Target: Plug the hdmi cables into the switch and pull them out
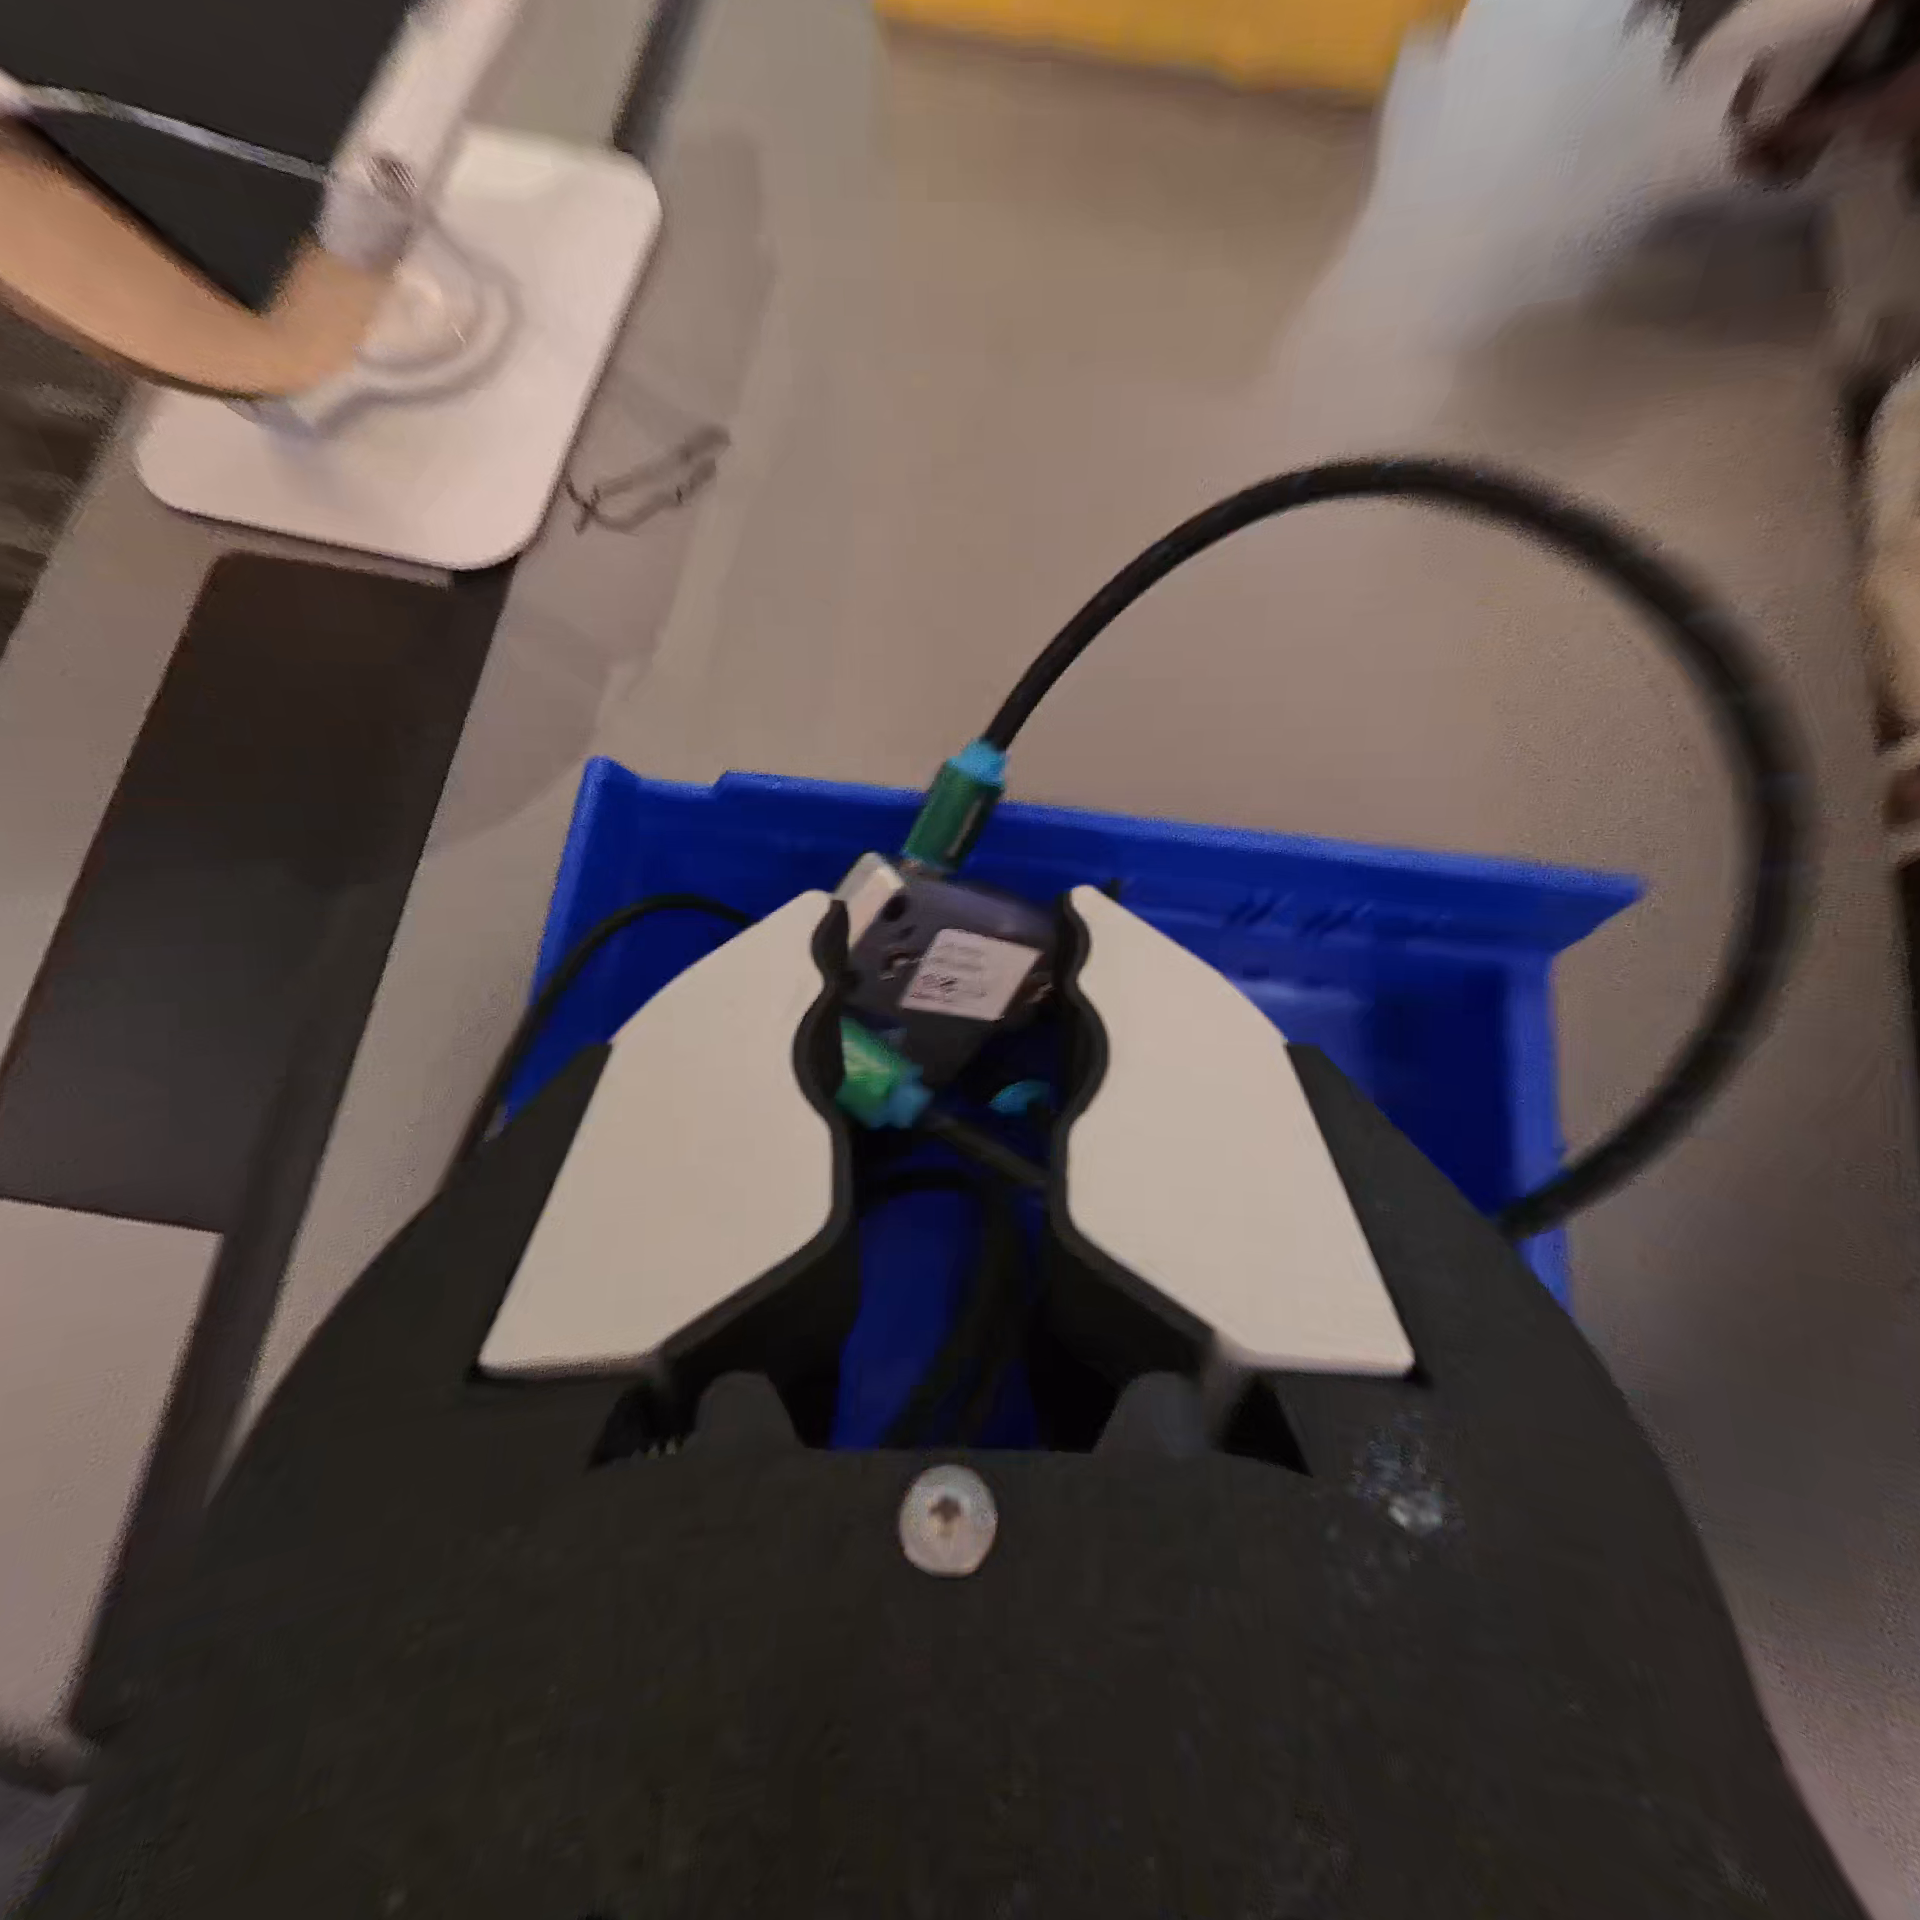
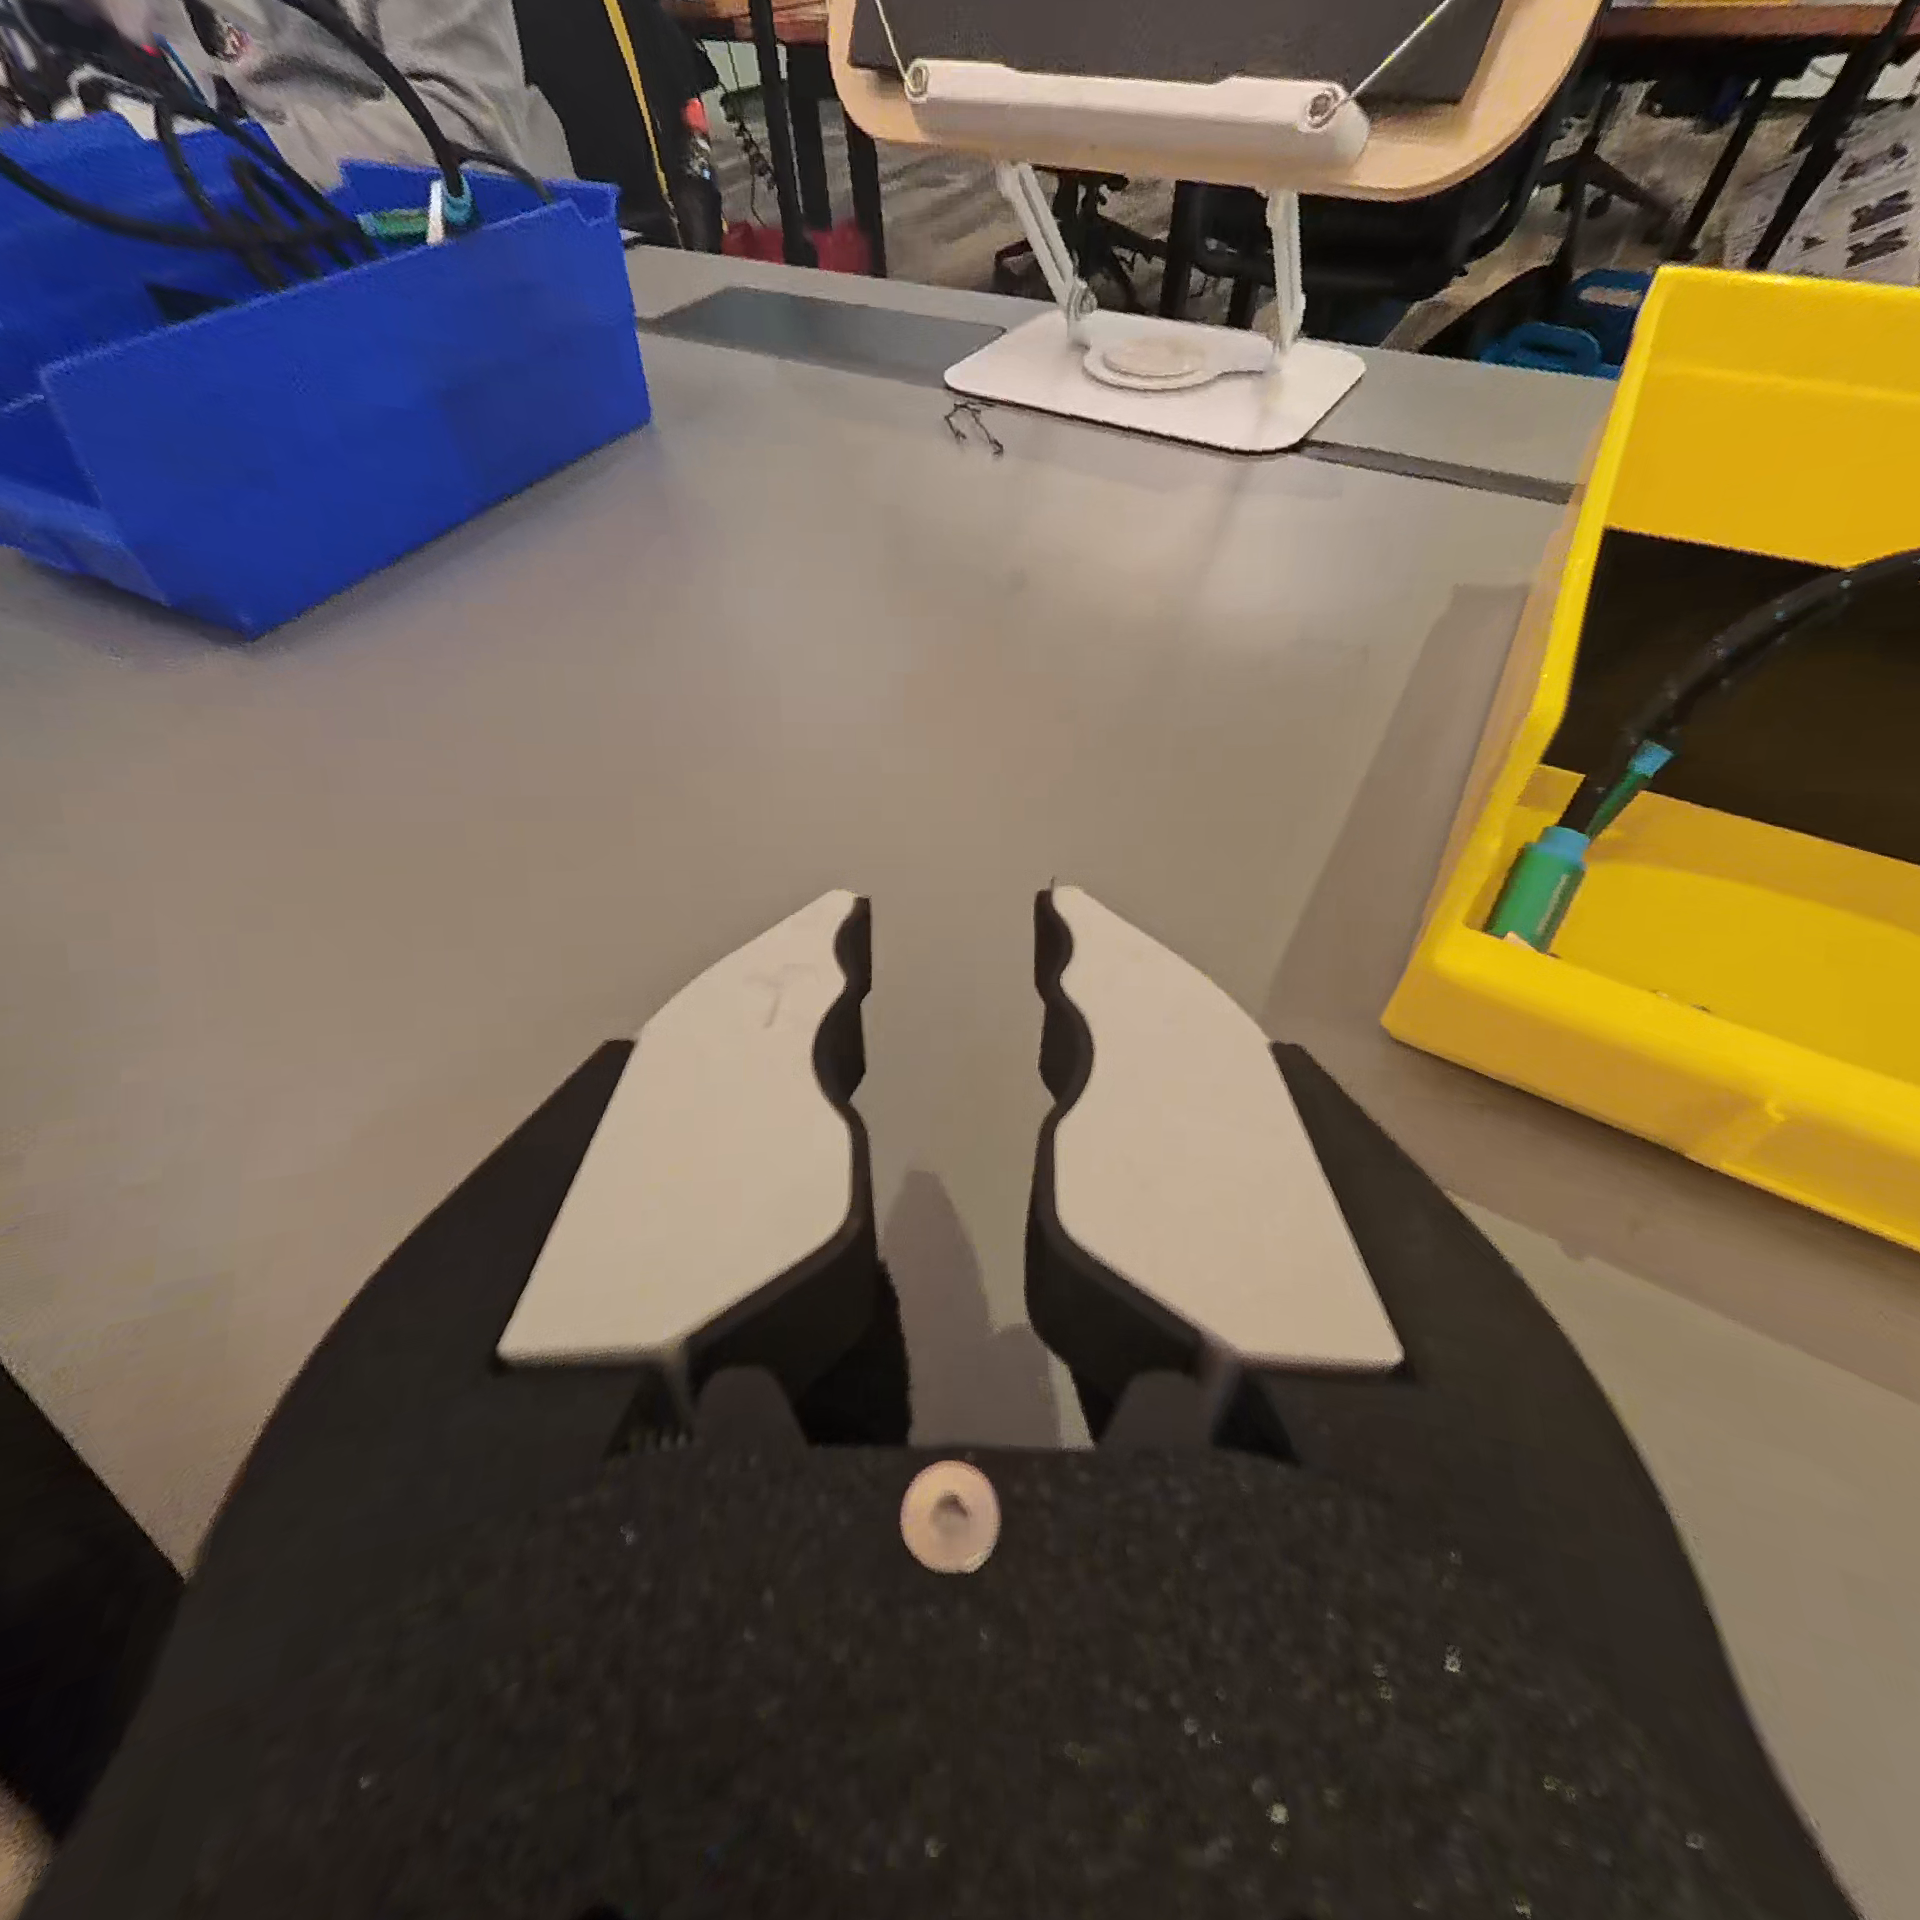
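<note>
On the grey table [image 2: 831, 675], your left gripper [image 1: 948, 935] clamps the HDMI switch [image 1: 940, 977] over the blue bin [image 1: 1351, 883]; your right gripper [image 2: 952, 914] hovers, jaws parted and empty.

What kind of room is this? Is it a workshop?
Probably a lab or workshop. A grey table holds a blue bin of cables and a yellow bin, with more desks and chairs behind.

Lab workspace: grey table [image 2: 831, 675], parts bins [image 2: 312, 416], cluttered benches behind.
</note>
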